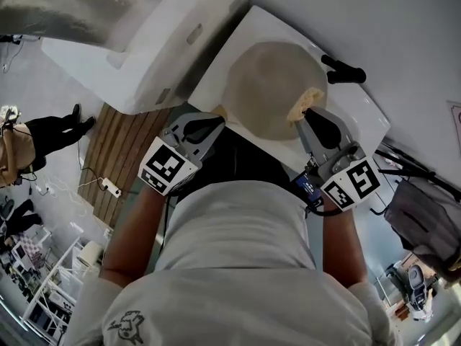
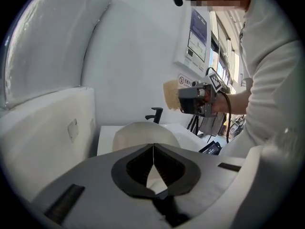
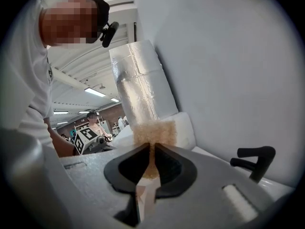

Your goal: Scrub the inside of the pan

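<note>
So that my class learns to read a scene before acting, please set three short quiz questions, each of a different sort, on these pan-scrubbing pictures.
1. Multiple choice: what is the right gripper clamped on?
A) a sponge
B) a bottle brush
C) nothing
2. True or false: the sponge sits at the very middle of the pan.
3. Fill in: the pan's black handle sticks out on the ___ gripper's side.

Key:
1. A.
2. False; it is at the pan's rim.
3. right.
</note>
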### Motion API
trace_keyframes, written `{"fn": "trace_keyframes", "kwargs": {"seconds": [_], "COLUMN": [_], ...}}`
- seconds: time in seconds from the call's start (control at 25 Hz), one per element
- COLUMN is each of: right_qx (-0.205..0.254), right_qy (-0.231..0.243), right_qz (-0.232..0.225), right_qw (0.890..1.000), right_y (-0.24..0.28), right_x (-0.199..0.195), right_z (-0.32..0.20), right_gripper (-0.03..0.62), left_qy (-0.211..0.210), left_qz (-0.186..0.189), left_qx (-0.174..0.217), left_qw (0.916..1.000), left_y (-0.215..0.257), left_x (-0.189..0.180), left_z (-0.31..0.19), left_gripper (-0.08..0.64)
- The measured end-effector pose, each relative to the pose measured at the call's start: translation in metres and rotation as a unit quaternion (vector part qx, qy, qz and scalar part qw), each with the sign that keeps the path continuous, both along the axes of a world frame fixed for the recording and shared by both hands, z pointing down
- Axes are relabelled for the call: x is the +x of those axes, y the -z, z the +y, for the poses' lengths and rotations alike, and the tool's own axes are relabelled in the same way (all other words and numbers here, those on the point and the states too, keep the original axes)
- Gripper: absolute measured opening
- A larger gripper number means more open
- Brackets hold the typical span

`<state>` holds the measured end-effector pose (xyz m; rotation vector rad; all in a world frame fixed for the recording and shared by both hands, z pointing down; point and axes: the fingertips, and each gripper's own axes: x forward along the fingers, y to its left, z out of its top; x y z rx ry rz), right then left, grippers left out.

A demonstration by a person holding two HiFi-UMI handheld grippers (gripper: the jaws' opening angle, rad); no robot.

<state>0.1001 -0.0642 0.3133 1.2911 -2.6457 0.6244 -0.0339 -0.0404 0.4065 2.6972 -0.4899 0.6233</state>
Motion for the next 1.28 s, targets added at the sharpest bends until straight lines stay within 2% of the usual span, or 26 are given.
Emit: {"fn": "trace_keyframes", "kwargs": {"seconds": [0.12, 0.24, 0.4, 0.6, 0.96, 1.28], "right_qx": [-0.012, -0.025, -0.04, -0.053, -0.073, -0.087], "right_qy": [0.002, 0.006, 0.009, 0.013, 0.015, 0.022], "right_qz": [0.003, 0.006, 0.006, 0.003, 0.001, -0.001], "right_qw": [1.0, 1.0, 0.999, 0.999, 0.997, 0.996], "right_y": [-0.016, -0.028, -0.044, -0.06, -0.081, -0.094], "right_x": [0.003, 0.005, 0.007, 0.009, 0.02, 0.023], "right_z": [-0.004, -0.005, -0.008, -0.012, -0.015, -0.021], "right_gripper": [0.037, 0.037, 0.037, 0.037, 0.037, 0.037], "left_qy": [-0.018, -0.033, -0.045, -0.045, -0.051, -0.044], "left_qz": [-0.03, -0.068, -0.126, -0.167, -0.217, -0.231], "left_qx": [-0.002, -0.017, -0.035, -0.045, -0.063, -0.064], "left_qw": [0.9994, 0.997, 0.9904, 0.9839, 0.9729, 0.9699], "left_y": [-0.025, -0.049, -0.082, -0.113, -0.152, -0.168], "left_x": [-0.002, -0.005, -0.013, -0.018, -0.019, -0.016], "left_z": [0.002, 0.007, 0.013, 0.014, 0.02, 0.014], "left_gripper": [0.009, 0.059, 0.112, 0.152, 0.173, 0.173]}}
